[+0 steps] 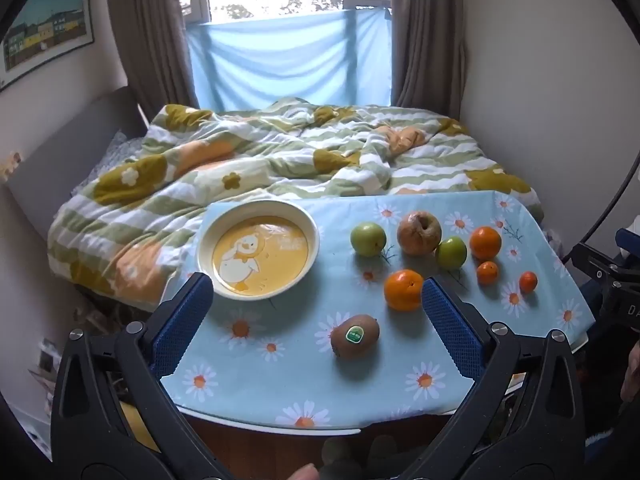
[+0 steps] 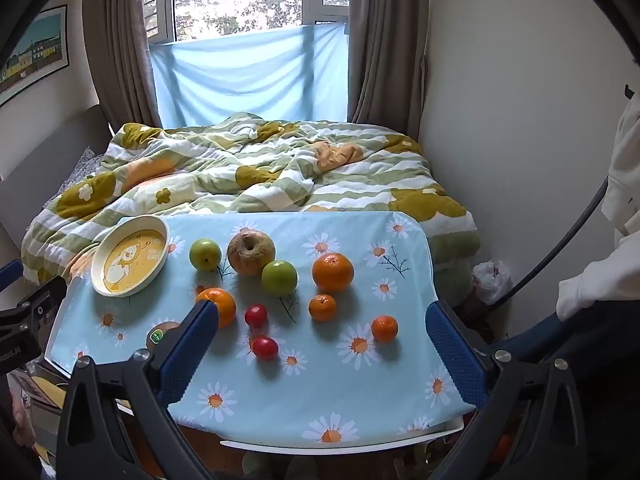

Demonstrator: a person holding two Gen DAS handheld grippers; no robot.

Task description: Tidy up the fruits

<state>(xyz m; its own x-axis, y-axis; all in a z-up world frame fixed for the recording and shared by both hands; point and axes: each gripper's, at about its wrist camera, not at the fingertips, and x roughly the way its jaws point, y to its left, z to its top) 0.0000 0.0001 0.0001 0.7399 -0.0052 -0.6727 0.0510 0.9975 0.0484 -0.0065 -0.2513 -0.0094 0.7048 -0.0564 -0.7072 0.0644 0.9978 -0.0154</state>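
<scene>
Bedding (image 2: 248, 176), striped and flowered, fills the frame's top; below it we see the daisy-print worktop (image 2: 320, 392). At its left a round duck-printed plate (image 2: 130, 262); the fruits lie centre-right, a smooth orange (image 2: 333, 272), a stickered kiwi (image 1: 355, 336), lettering unreadable. Left gripper (image 1: 318, 312) and right gripper (image 2: 322, 342) have released jaws, holding nothing.

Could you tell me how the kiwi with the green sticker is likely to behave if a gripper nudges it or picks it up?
The kiwi is egg-shaped and lies on its side on the flowered tablecloth, so a nudge would probably roll it sideways rather than slide it. Its matte brown skin should grip well. It may be soft, so gentle pressure seems wise.
</scene>
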